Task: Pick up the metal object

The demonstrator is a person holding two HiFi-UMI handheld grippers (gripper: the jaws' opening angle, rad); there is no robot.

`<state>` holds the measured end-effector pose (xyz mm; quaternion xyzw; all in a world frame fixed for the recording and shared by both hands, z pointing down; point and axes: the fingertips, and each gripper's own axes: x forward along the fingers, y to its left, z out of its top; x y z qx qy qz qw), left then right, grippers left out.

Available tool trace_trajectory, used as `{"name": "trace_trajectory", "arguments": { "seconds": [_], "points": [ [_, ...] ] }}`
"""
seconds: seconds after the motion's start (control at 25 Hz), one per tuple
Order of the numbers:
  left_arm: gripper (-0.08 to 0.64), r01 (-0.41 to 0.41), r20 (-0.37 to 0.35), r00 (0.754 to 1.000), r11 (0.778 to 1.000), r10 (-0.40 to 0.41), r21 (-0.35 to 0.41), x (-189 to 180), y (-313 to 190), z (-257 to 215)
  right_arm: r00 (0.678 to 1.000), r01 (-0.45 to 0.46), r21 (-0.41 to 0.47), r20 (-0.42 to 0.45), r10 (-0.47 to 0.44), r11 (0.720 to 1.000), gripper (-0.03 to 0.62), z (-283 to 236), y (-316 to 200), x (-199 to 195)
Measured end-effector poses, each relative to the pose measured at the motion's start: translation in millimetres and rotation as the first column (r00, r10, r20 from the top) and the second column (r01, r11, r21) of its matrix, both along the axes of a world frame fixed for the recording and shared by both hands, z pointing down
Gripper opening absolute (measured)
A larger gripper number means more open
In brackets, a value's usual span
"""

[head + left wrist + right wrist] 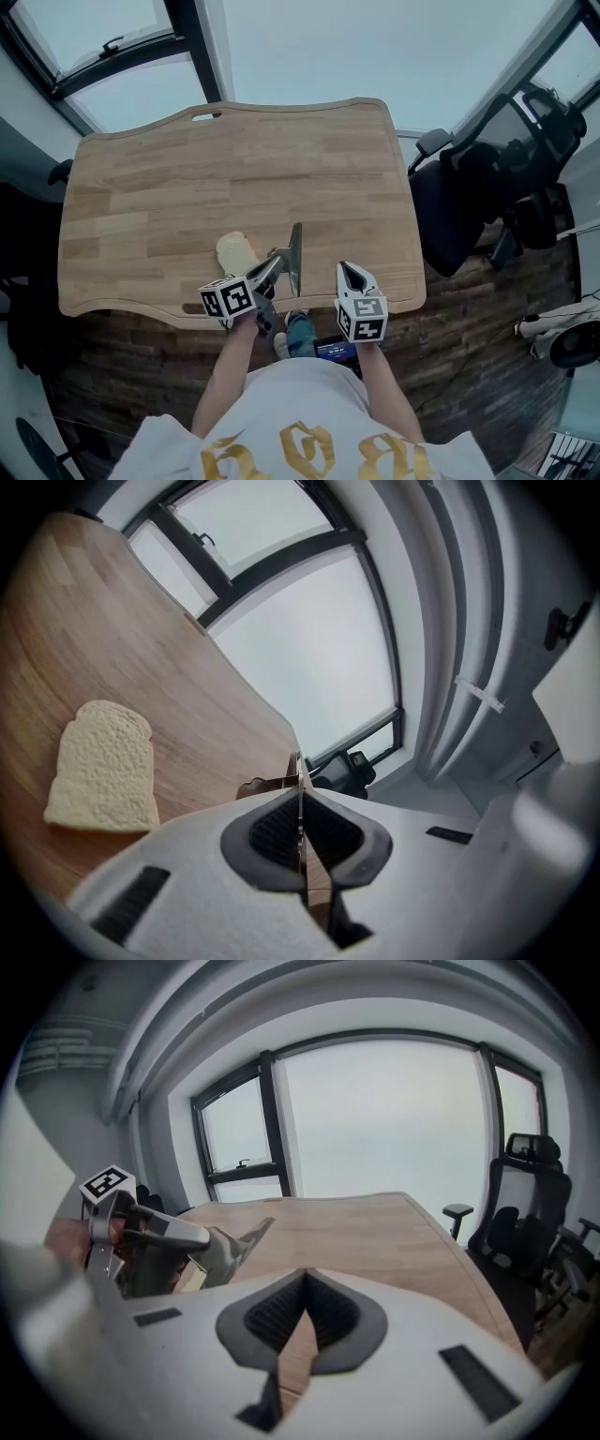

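While my left gripper (278, 260) grips the thin metal object (296, 248) edge-on over the table's (187, 169) near edge, just right of the bread slice (235, 251), my right gripper (350, 271) hangs alongside, clenched on nothing.

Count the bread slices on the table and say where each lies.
1. The bread slice lies on the wooden table near its front edge, just left of the metal blade clamped in the left gripper. Another could hide beneath that gripper.
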<state>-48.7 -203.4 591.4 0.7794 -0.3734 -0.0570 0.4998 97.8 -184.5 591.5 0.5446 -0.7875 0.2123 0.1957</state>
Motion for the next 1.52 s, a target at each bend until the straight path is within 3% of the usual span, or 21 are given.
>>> {"name": "trace_trajectory", "arguments": {
  "seconds": [0.28, 0.48, 0.72, 1.52],
  "points": [
    [0.020, 0.038, -0.046, 0.998, 0.999, -0.037, 0.030, -10, 20, -24, 1.000, -0.002, 0.076, 0.030, 0.000, 0.997, 0.011, -30, 11, -9],
    [0.020, 0.024, 0.012, 1.000, 0.996, -0.025, 0.088, -16, 36, -38, 0.999, 0.007, 0.115, 0.035, -0.011, 0.993, 0.011, -44, 27, -18],
    [0.020, 0.053, -0.037, 0.998, 0.991, -0.048, 0.119, -25, 47, -60, 0.997, 0.003, 0.147, 0.070, -0.014, 0.989, 0.011, -59, 38, -24],
    [0.020, 0.133, -0.143, 0.983, 0.985, -0.117, 0.109, -41, 73, -76, 0.993, 0.060, 0.195, 0.085, -0.078, 0.979, 0.011, -76, 53, -43]
  ]
}}
